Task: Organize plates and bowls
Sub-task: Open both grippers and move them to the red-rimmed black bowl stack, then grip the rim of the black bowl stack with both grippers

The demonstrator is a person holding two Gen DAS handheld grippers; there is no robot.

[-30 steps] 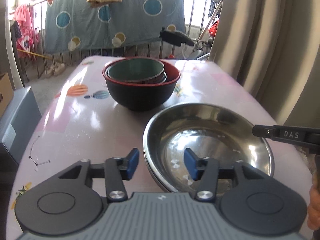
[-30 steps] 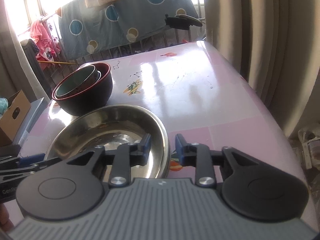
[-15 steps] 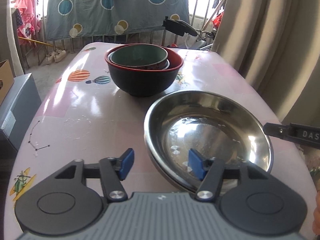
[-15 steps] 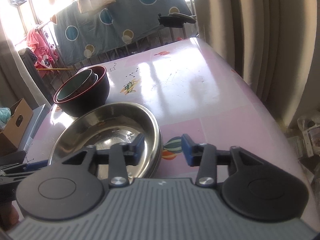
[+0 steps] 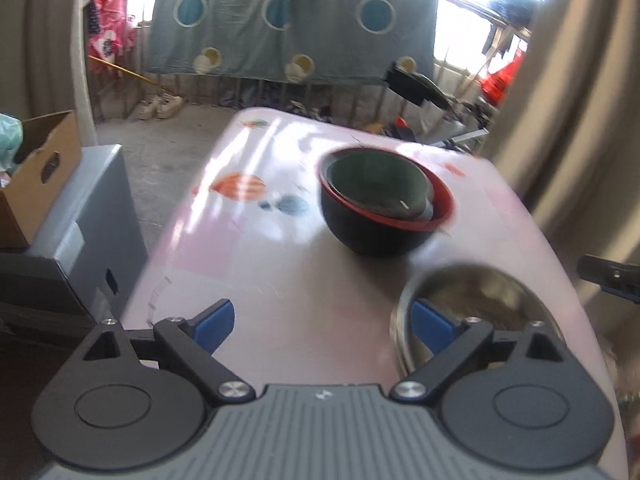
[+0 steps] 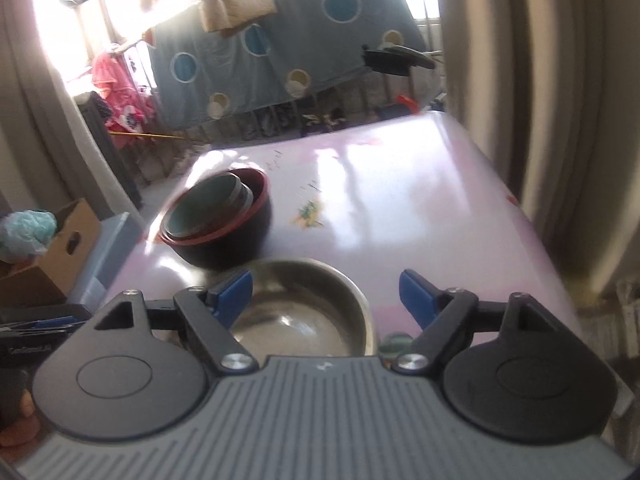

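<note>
Both tools have spread wide since 0.5 s ago and drawn back, holding nothing: left tool (image 5: 322, 326); right tool (image 6: 326, 294); the steel bowl (image 6: 304, 312) rests released on the counter (image 6: 420, 200), just before the nested bowls (image 5: 384, 204); stacking appears finished; only the left view shows the counter's bare left half.

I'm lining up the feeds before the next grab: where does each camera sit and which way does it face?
Left wrist: on the left gripper, open, facing along the pink table toward the nested bowls; the steel bowls sit lower right.
Right wrist: on the right gripper, open, above the steel bowls.
Shared: both bowl groups, table, hanging blanket.
</note>
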